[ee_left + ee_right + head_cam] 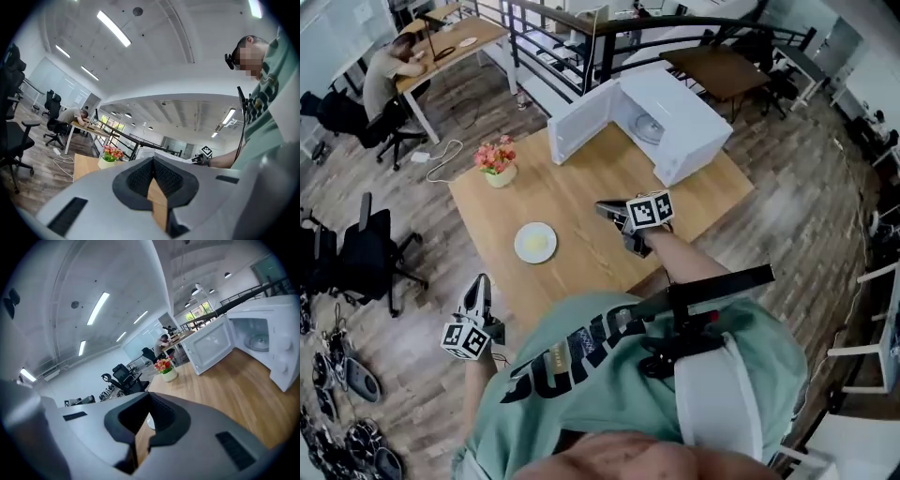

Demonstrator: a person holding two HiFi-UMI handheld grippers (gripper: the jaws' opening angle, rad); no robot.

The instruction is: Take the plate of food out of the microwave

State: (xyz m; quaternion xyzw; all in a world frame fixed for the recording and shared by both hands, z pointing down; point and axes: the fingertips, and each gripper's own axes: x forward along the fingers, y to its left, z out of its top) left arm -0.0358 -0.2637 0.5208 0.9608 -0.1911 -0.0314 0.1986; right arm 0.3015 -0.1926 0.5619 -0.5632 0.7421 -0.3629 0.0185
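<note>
A white plate of yellowish food [534, 243] lies on the wooden table [581, 178], left of centre. The white microwave [686, 124] stands at the table's far end with its door [581, 119] swung wide open; only the glass turntable [258, 341] shows inside. My right gripper [606, 208] hovers over the table's middle, right of the plate, jaws shut with nothing between them, pointing toward the plate side. My left gripper [478, 282] is off the table's near-left edge, beside my body, also shut and empty [153, 160].
A pot of pink flowers [497, 165] stands near the table's far-left corner. Office chairs [366, 258] stand left of the table on the floor. A person slumps at a desk [441, 42] far back left. A black railing [581, 37] runs behind the microwave.
</note>
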